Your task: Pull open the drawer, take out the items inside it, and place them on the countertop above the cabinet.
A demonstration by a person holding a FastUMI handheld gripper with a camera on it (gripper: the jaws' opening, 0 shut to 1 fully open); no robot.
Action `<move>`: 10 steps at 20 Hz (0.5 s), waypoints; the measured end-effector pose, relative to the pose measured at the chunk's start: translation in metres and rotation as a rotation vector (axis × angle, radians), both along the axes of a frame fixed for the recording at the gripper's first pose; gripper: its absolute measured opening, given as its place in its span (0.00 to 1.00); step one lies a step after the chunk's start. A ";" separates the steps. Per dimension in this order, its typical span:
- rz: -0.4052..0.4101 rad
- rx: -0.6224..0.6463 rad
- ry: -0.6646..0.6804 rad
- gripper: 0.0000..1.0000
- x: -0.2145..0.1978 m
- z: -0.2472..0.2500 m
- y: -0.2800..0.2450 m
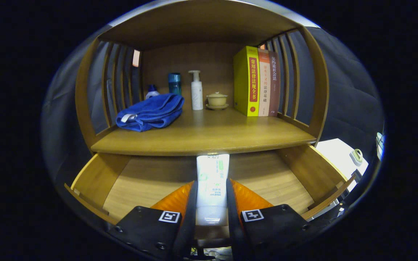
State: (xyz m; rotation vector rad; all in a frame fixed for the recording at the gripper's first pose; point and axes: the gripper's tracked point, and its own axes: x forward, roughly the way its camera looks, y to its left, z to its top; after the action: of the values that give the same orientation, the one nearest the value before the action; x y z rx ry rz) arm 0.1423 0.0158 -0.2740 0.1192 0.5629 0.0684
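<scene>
A white tube with green print stands between my two fingers, and both press on its sides. My gripper is shut on it over the pulled-open wooden drawer. The tube's top end reaches the front edge of the countertop above. The drawer floor around the tube is bare wood.
On the countertop lie a folded blue towel, a small blue-capped bottle, a teal cup, a white pump bottle, a lidded tan bowl and three upright books. Slatted wooden sides flank the shelf.
</scene>
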 end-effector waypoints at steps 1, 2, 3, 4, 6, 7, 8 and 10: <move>-0.012 0.016 -0.010 0.48 0.003 0.001 0.000; -0.020 0.028 -0.014 0.48 0.006 0.002 -0.003; -0.027 0.037 -0.026 0.48 0.010 0.003 -0.003; -0.030 0.041 -0.042 0.48 0.013 0.005 -0.003; -0.028 0.041 -0.068 0.48 0.016 0.008 -0.004; -0.031 0.047 -0.080 0.48 0.018 0.011 -0.003; -0.031 0.053 -0.084 0.48 0.021 0.012 -0.003; -0.029 0.070 -0.097 0.48 0.028 0.016 -0.002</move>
State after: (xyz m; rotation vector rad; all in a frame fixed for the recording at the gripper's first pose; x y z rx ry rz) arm 0.1708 0.0142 -0.2576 0.1911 0.4618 0.0649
